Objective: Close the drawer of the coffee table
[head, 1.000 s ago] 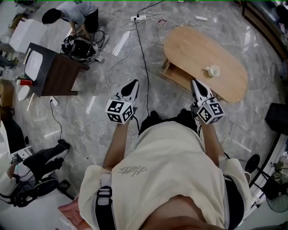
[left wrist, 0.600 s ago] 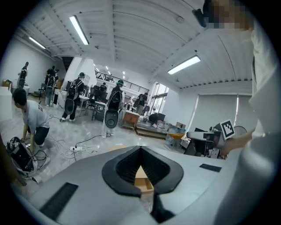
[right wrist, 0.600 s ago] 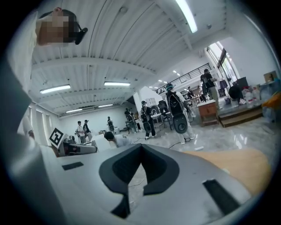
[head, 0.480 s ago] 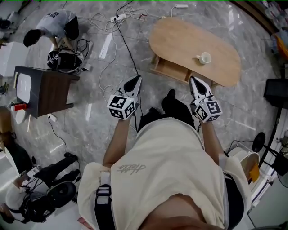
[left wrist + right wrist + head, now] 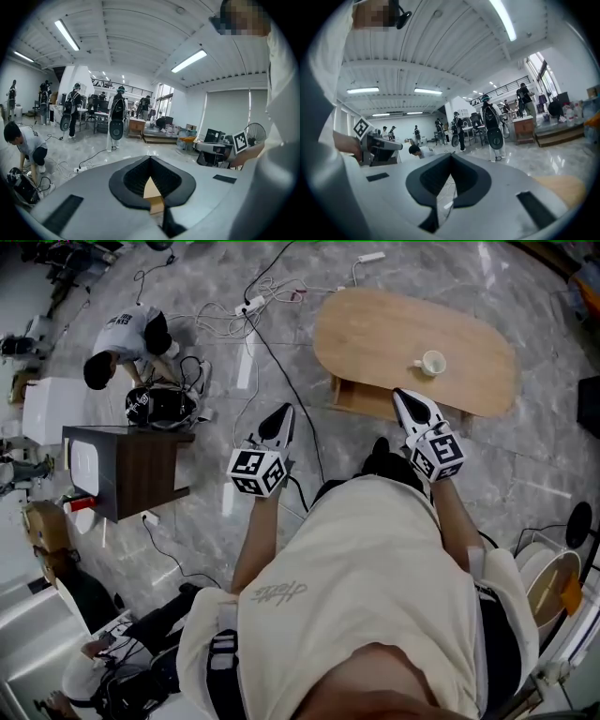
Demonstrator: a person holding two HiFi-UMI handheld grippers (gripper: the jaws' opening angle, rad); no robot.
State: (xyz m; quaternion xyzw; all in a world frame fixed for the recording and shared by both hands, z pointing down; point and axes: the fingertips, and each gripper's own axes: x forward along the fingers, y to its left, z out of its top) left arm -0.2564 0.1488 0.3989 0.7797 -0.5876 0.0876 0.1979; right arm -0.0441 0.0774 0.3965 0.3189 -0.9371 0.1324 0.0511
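Both forearms [image 5: 251, 538] stretched forward, side by side, well apart. Left gripper [image 5: 279, 418] pointing ahead and down – jaws tip to tip, nothing between. Right gripper [image 5: 408, 401] likewise – jaws meeting at tips, empty, slightly further forward.

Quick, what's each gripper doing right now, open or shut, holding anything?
Left gripper: shut, jaw tips together, holding nothing.
Right gripper: shut, jaw tips together, holding nothing.
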